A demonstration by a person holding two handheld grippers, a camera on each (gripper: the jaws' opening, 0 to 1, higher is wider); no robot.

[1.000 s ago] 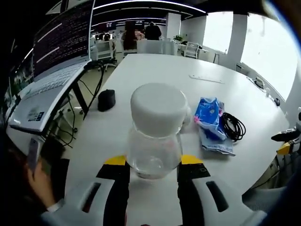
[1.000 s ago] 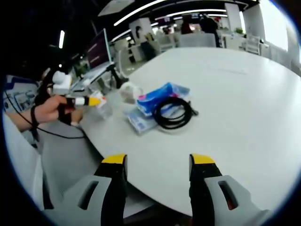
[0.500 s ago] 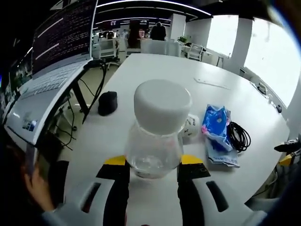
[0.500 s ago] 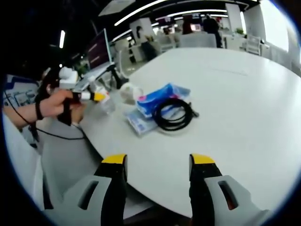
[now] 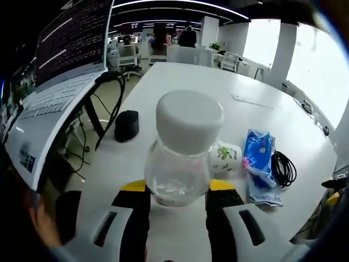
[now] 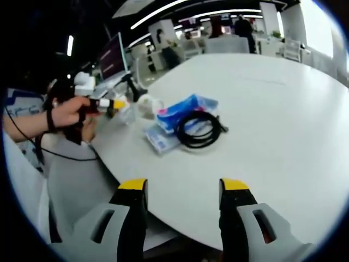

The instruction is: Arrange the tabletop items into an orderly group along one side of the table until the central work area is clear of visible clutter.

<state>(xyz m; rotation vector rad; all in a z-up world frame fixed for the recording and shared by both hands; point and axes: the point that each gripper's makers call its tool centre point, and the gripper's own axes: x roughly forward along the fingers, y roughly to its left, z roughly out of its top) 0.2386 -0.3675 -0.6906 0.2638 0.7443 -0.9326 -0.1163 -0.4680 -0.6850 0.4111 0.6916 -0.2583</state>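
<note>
A clear bottle (image 5: pixel 179 169) with a white cap stands upright between the jaws of my left gripper (image 5: pixel 179 191), which is shut on it. Beyond it on the white table (image 5: pixel 180 87) lie a small white cup with green print (image 5: pixel 224 157), a blue tissue packet (image 5: pixel 259 164) and a coiled black cable (image 5: pixel 284 169). In the right gripper view, a hand holds the left gripper (image 6: pixel 106 103) with the bottle (image 6: pixel 126 113) at the table's left edge, beside the cup (image 6: pixel 147 105), packet (image 6: pixel 182 112) and cable (image 6: pixel 199 131). My right gripper (image 6: pixel 182 188) is open over the near table edge, holding nothing.
A laptop (image 5: pixel 49 103) sits on a stand at the left with dark cables under it. A small black object (image 5: pixel 126 125) lies on the table near it. A thin flat strip (image 5: pixel 252 101) lies farther out. Chairs and people stand at the far end.
The left gripper with the bottle has risen and moved in toward the table; the cup has come into the left gripper view. The right gripper has stayed still.
</note>
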